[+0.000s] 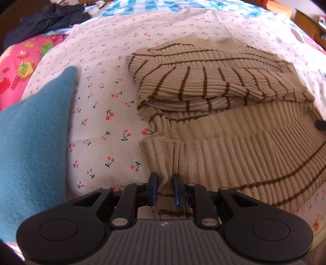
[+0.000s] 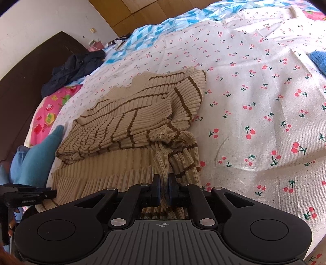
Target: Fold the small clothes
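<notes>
Both claws (image 1: pixel 165 188) (image 2: pixel 163 188) pinched, angled down

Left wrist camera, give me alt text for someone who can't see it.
The left gripper pinches the ribbed hem of a beige sweater with brown stripes, which lies partly folded on a white bedsheet printed with cherries. A blue-green knit garment lies at the left edge, and dark clothes are heaped at the far end.

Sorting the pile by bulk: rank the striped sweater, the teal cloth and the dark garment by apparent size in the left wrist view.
1. striped sweater
2. teal cloth, partly cut off and close to the camera, so unsure
3. dark garment, far off, so likely bigger than it looks
</notes>
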The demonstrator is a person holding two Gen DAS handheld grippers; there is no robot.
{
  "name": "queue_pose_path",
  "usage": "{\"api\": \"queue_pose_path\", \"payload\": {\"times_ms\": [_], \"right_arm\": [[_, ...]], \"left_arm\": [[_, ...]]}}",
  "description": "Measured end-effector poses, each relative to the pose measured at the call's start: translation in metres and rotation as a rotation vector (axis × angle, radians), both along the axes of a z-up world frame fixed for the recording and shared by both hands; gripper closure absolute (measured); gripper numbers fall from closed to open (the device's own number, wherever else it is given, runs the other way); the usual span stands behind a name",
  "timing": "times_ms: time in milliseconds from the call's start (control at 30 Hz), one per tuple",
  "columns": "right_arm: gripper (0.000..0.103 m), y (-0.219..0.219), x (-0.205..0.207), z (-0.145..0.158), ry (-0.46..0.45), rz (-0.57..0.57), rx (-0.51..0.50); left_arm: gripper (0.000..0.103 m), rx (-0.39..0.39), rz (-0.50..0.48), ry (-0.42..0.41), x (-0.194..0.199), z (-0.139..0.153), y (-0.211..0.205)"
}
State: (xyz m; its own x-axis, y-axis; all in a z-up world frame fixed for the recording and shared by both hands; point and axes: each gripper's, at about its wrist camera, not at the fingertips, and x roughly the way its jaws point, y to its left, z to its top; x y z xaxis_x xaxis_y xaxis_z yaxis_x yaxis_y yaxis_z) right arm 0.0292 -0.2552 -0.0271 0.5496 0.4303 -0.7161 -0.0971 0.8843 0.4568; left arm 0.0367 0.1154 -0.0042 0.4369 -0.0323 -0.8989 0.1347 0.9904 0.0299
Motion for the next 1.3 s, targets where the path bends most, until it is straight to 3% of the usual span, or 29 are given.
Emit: {"api": "queue_pose_path", "payload": {"times_ms": [133,233,367,633,733,800,867,933,1100,1200,1300], "right_arm": [[0.095,0.003,0.0,0.001,-0.013,-0.002,-0.011],[0.097,0.0,-0.006,0.013,-0.061,-0.021,0.011],[0.097,-0.006,-0.011,0.039,-0.141,-0.058,0.048],[0.098,-0.005,-0.017,0.095,-0.306,-0.081,0.117],[0.098,-0.005,-0.029,0.126,-0.414,-0.097,0.144],[0.098,-0.003,-0.037,0.142,-0.48,-0.09,0.149],[0.098,0.002,-0.036,0.141,-0.48,-0.079,0.139],[0.098,0.004,-0.026,0.123,-0.417,-0.088,0.104],[0.098,-0.006,-0.009,0.07,-0.222,-0.163,0.076],[0.098,-0.009,-0.01,0.064,-0.205,-0.165,0.073],[0.098,-0.008,-0.011,0.062,-0.202,-0.157,0.072]], "left_arm": [[0.088,-0.069,0.037,-0.032,-0.006,0.009,0.008],[0.09,-0.211,0.107,-0.077,-0.013,0.026,0.023],[0.09,-0.397,0.162,-0.154,-0.019,0.052,0.037],[0.095,-0.663,0.202,-0.284,-0.022,0.085,0.054],[0.096,-0.716,0.197,-0.372,-0.025,0.106,0.059],[0.096,-0.707,0.166,-0.412,-0.026,0.115,0.059],[0.096,-0.567,0.15,-0.434,-0.026,0.112,0.049],[0.096,-0.458,0.116,-0.386,-0.021,0.094,0.037],[0.09,-0.429,0.085,-0.215,-0.007,0.04,0.024],[0.084,-0.409,0.05,-0.17,-0.006,0.029,0.013],[0.075,-0.349,-0.012,-0.178,-0.008,0.029,-0.006]]}}
